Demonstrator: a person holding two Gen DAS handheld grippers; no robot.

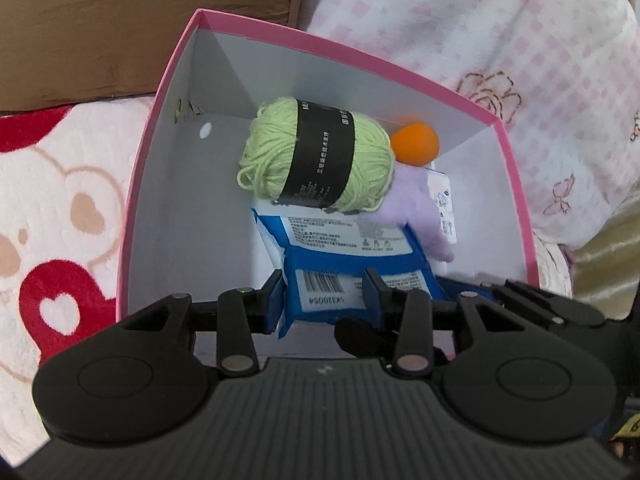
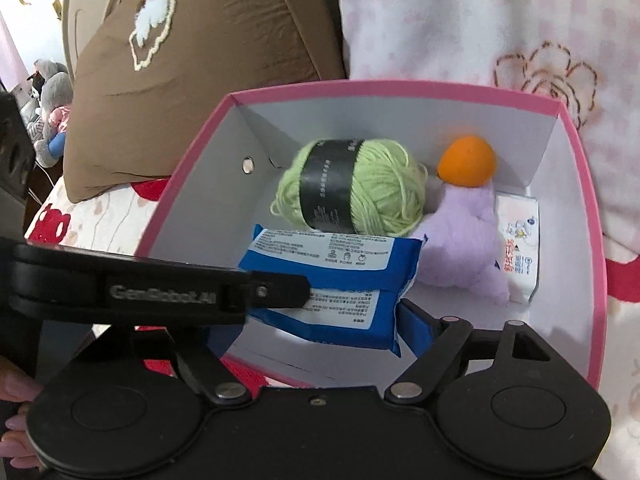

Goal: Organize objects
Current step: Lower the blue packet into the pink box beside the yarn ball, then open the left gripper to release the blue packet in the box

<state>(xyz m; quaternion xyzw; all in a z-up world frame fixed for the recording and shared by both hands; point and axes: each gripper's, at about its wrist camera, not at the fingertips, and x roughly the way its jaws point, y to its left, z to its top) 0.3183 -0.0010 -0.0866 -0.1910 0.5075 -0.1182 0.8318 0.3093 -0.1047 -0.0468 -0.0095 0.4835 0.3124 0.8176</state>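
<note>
Left hand-held gripper (image 1: 326,292) of mine pinches the blue packet (image 1: 348,256) over the pink box (image 1: 160,92) on the bed, just below the green yarn ball (image 1: 316,156), orange ball (image 1: 414,145) and purple plush (image 1: 416,204); my right hand-held gripper (image 2: 312,320) stands spread, touching nothing I can see

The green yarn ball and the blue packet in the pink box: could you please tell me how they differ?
The green yarn ball is rounded and fuzzy, while the blue packet is flat and glossy. The yarn carries a black paper band; the packet carries white printed labels and a barcode. The yarn lies free deeper in the box, whereas the packet is gripped by the left gripper. Both are inside the pink box.
</note>
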